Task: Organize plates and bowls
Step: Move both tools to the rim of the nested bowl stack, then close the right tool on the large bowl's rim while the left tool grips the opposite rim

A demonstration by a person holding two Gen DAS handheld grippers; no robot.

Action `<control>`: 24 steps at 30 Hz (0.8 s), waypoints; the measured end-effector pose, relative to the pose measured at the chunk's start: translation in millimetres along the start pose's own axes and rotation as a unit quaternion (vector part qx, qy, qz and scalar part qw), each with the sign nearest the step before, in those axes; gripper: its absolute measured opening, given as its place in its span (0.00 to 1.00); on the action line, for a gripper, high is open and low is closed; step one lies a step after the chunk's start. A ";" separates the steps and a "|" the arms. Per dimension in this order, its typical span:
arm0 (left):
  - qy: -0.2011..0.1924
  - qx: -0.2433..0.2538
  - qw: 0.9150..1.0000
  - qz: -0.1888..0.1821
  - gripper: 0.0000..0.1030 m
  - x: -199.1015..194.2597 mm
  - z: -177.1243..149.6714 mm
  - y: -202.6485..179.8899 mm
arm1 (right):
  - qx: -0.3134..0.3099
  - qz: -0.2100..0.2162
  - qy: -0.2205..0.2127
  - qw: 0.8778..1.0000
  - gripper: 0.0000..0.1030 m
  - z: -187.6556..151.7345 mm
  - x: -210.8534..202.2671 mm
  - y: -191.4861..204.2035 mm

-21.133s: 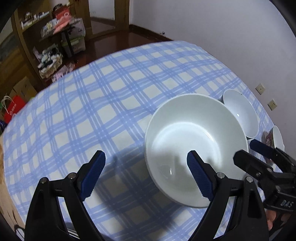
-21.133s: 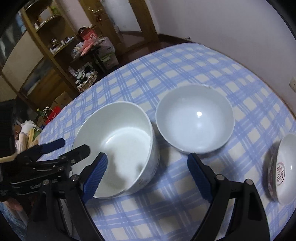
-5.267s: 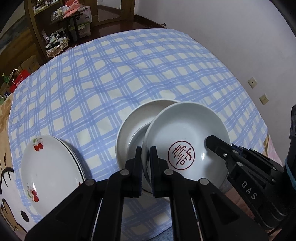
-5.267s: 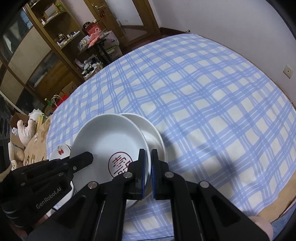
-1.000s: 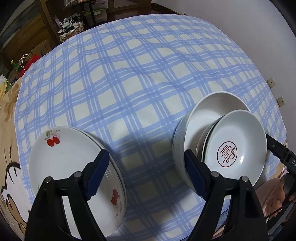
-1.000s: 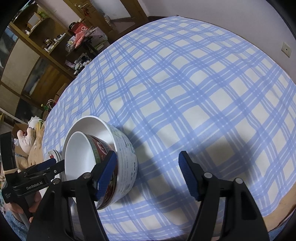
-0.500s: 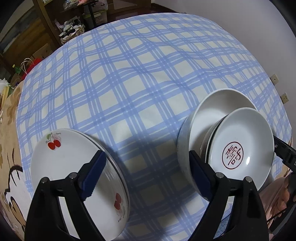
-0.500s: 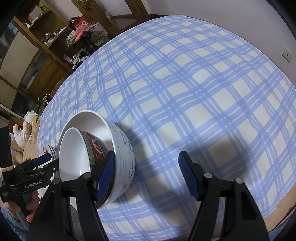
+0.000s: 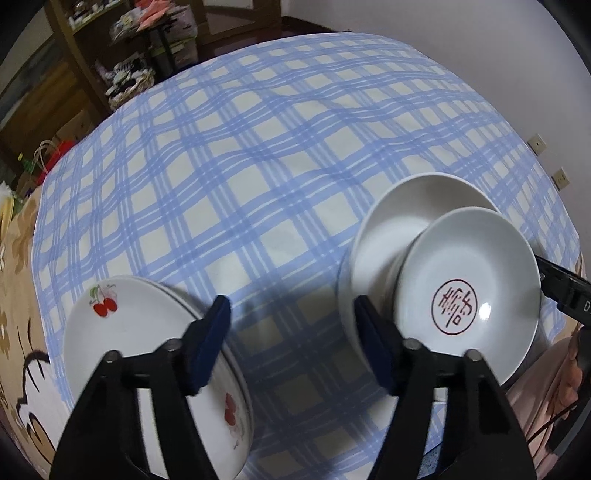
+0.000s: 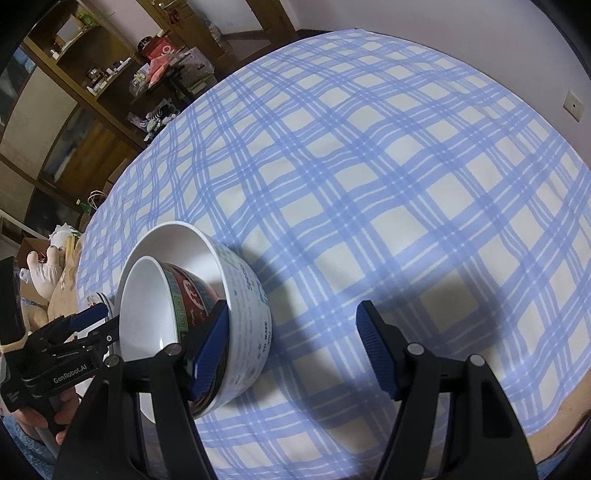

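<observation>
Right wrist: blue-checked tablecloth (image 10: 369, 177), wooden shelves (image 10: 74, 110) beyond, white wall (image 10: 461, 22).

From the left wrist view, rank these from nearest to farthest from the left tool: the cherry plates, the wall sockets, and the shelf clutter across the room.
1. Cherry plates: stacked at the table's near edge, right by the left tool, under its left finger.
2. Wall sockets: on the white wall, beyond the table's right side.
3. Shelf clutter: past the table's far edge, top left.
</observation>
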State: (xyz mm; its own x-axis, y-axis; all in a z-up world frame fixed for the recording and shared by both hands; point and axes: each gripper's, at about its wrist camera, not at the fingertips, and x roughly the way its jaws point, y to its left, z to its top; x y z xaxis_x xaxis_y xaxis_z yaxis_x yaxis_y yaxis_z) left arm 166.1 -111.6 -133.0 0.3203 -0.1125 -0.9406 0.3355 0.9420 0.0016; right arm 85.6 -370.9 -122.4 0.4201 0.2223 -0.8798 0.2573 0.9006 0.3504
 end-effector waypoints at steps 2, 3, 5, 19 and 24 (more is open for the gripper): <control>0.000 0.002 1.000 -0.006 0.50 1.1 1.7 -3.1 | -0.001 -0.001 0.001 1.000 0.71 0.6 0.8 0.0; 0.000 0.001 1.000 -0.007 0.48 2.3 2.5 -4.1 | -0.002 -0.003 0.001 1.000 0.71 1.0 1.0 0.1; 0.000 0.000 1.000 -0.007 0.42 4.0 3.5 -5.7 | -0.007 -0.009 -0.001 1.000 0.71 1.5 1.1 2.0; 0.019 -0.030 0.999 -0.037 0.28 15.3 8.2 -4.9 | -0.020 -0.028 -0.004 0.999 0.64 1.7 4.1 11.5; 0.024 -0.042 0.997 -0.055 0.26 17.2 9.9 -2.9 | -0.029 -0.015 -0.006 0.999 0.42 0.7 4.0 18.5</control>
State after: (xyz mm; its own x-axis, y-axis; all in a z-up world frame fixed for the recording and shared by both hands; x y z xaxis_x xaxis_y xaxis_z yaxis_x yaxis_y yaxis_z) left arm 179.4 -119.3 -145.9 0.2427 -0.2032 -0.9486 0.2904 0.9482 -0.1289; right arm 92.7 -353.6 -119.2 0.4237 0.1907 -0.8855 0.2184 0.9272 0.3042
